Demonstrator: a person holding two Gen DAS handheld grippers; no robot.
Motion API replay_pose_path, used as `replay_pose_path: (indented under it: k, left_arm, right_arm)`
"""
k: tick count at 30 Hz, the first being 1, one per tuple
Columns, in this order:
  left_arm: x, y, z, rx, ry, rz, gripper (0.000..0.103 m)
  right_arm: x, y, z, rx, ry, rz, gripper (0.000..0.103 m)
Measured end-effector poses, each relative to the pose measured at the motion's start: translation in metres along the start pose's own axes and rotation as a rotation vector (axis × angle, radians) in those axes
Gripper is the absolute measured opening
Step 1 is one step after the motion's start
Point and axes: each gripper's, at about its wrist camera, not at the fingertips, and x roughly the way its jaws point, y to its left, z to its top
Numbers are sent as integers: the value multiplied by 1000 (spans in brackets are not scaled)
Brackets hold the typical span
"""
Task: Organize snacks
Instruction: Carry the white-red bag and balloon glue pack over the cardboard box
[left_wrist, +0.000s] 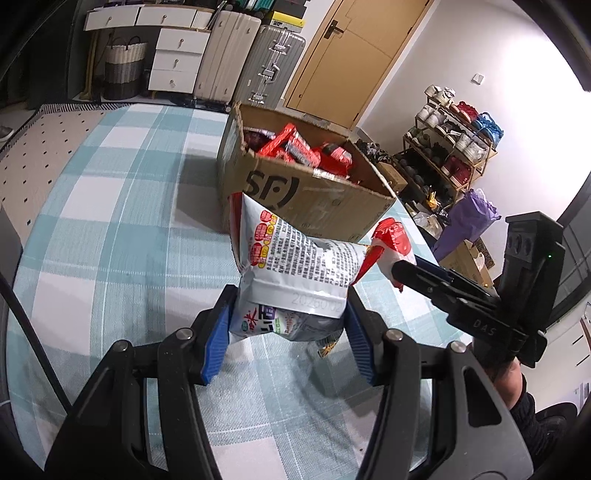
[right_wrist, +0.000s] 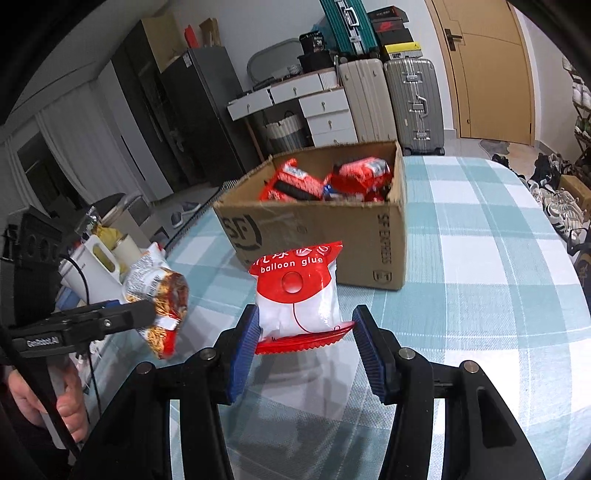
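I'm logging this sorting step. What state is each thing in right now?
left gripper: shut on the noodle packet, held off the table.
noodle packet: lifted, upright, crumpled at the grip.
right gripper: shut on the balloon glue packet.
balloon glue packet: lifted, upright, label facing the camera.
cardboard box: open-topped, standing on the table, partly filled with red packets.
door: closed.

My left tongs (left_wrist: 288, 328) cover the lower end of the noodle packet (left_wrist: 295, 258). The cardboard box (right_wrist: 317, 229) wall hides most of the red packets (right_wrist: 325, 181) inside. The small print on my noodle packet is unreadable.
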Motion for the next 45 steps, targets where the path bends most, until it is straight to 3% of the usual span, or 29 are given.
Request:
replay_pose_path:
  k: [20,34,45]
  left_arm:
    - [-4,-28,93,43,-61,-27,53]
    - [26,-42,177,56,-62,-24,53]
    - [66,-35,213,49,-37,-16,54]
  right_arm:
    - [-44,26,75,-29,-122,52,52]
    - [-31,19,132,-14,-154,66,52]
    - [-2,4,166,-5,-145,56,52]
